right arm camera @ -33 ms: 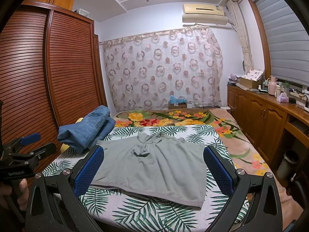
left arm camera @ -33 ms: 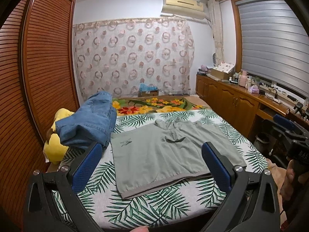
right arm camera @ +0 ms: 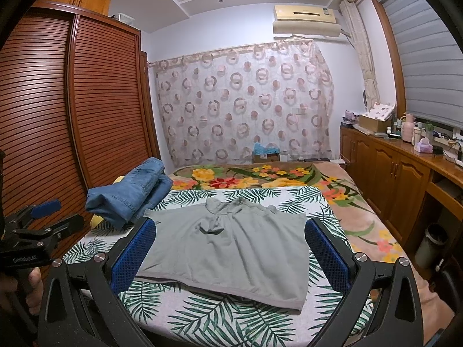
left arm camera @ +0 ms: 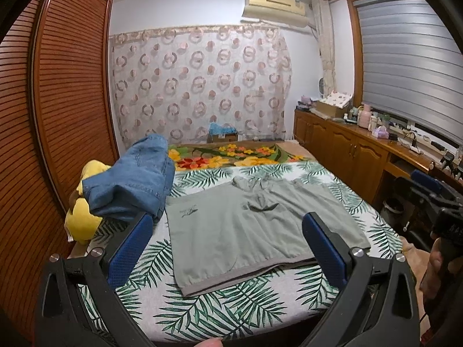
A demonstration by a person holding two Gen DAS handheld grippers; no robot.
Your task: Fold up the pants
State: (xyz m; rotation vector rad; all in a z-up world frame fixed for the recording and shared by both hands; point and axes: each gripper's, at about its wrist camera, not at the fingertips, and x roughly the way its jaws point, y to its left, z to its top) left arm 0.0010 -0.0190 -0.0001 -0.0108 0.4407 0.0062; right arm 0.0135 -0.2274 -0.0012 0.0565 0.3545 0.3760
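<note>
Grey-green fabric pants (left arm camera: pixel 249 228) flat on palm-leaf-print bedsheet (left arm camera: pixel 231 309), waistband at far end, hem toward cameras. Folded blue denim jeans (left arm camera: pixel 136 185) piled just beside, far-left, on yellow plush cushion (left arm camera: pixel 82 217). Left gripper (left arm camera: pixel 228 248) and right gripper (right arm camera: pixel 230 253) — both spread wide, holding nothing, hovering short of near bed edge.

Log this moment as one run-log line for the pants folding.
phase: before grasp | left gripper: open, empty | right gripper: open, empty | grey shorts: flat on bed | jeans: piled at left, untouched
</note>
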